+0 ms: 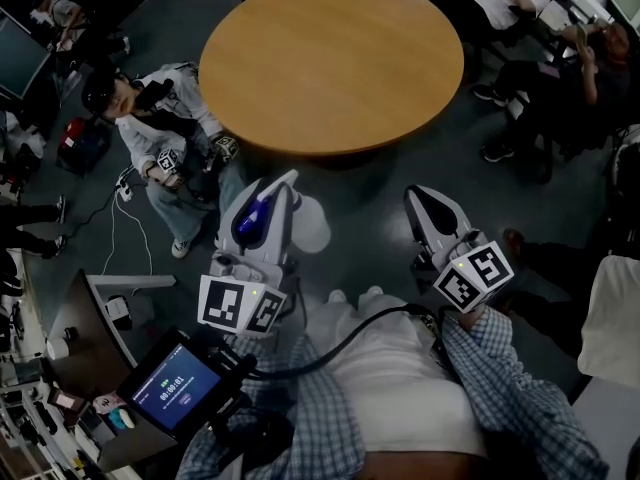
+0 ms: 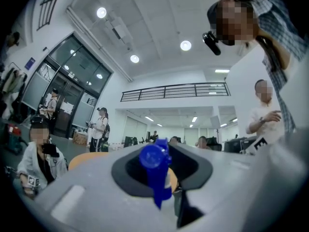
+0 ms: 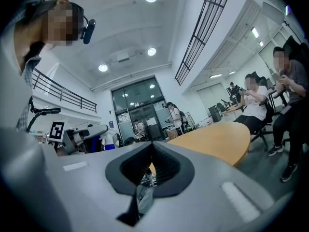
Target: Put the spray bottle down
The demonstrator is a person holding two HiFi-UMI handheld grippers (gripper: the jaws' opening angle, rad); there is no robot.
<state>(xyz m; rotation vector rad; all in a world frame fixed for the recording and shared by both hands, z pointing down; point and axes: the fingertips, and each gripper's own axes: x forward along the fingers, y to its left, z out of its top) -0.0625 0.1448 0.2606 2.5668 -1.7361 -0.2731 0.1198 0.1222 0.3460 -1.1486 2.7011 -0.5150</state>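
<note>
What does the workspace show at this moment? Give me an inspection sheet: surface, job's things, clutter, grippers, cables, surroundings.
Surface: round wooden table, top bare.
Job's things: spray bottle, blue head, held in the air short of the table's edge, not yet set down.
Clutter: nothing seen on the table.
Grippers: left gripper shut on the spray bottle; right gripper shut, nothing between its jaws.
Cables: black cable across the person's torso; white cable on the floor at left.
Surroundings: people seated around the table; small lit screen at lower left.

The spray bottle is white with a blue top, the table tan, the sleeves blue-checked.
</note>
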